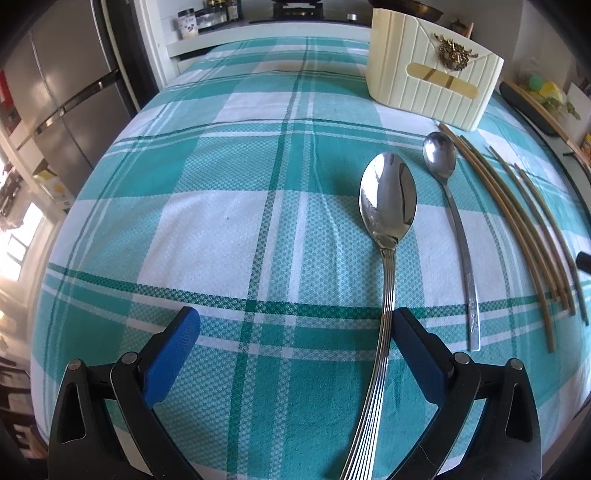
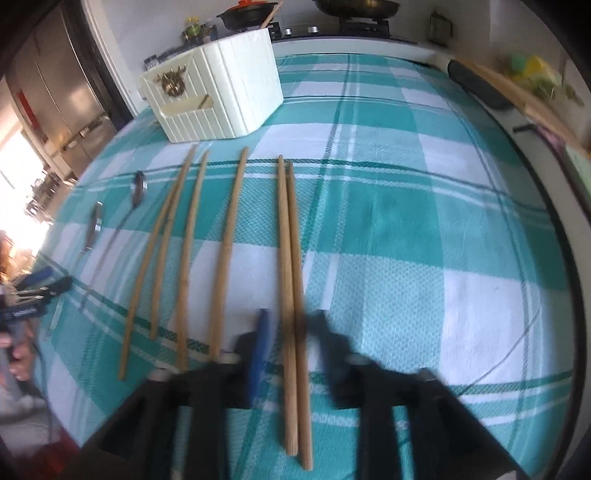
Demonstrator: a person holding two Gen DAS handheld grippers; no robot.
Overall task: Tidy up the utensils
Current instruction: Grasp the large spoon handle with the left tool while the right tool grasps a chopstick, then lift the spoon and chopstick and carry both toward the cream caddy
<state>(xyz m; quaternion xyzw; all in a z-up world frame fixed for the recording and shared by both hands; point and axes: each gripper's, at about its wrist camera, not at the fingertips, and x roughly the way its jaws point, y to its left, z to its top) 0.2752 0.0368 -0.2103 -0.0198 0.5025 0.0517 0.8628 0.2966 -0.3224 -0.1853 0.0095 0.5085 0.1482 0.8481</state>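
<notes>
In the left wrist view a large steel spoon (image 1: 388, 199) lies on the teal checked tablecloth (image 1: 221, 206), its handle running down beside the right blue finger (image 1: 417, 350). My left gripper (image 1: 295, 325) is open and low over the cloth. A smaller spoon (image 1: 439, 151) and several bamboo chopsticks (image 1: 517, 214) lie to the right. A cream utensil holder (image 1: 432, 85) stands behind. In the right wrist view my right gripper (image 2: 290, 332) is open, its fingers on either side of a chopstick pair (image 2: 291, 295). The holder (image 2: 218, 99) is at the back left.
More chopsticks (image 2: 184, 251) and both spoons (image 2: 136, 192) lie left of the right gripper. The left gripper (image 2: 37, 284) shows at the far left edge. A fridge (image 1: 70, 96) stands at left, a stove with pans (image 2: 354, 11) behind the table.
</notes>
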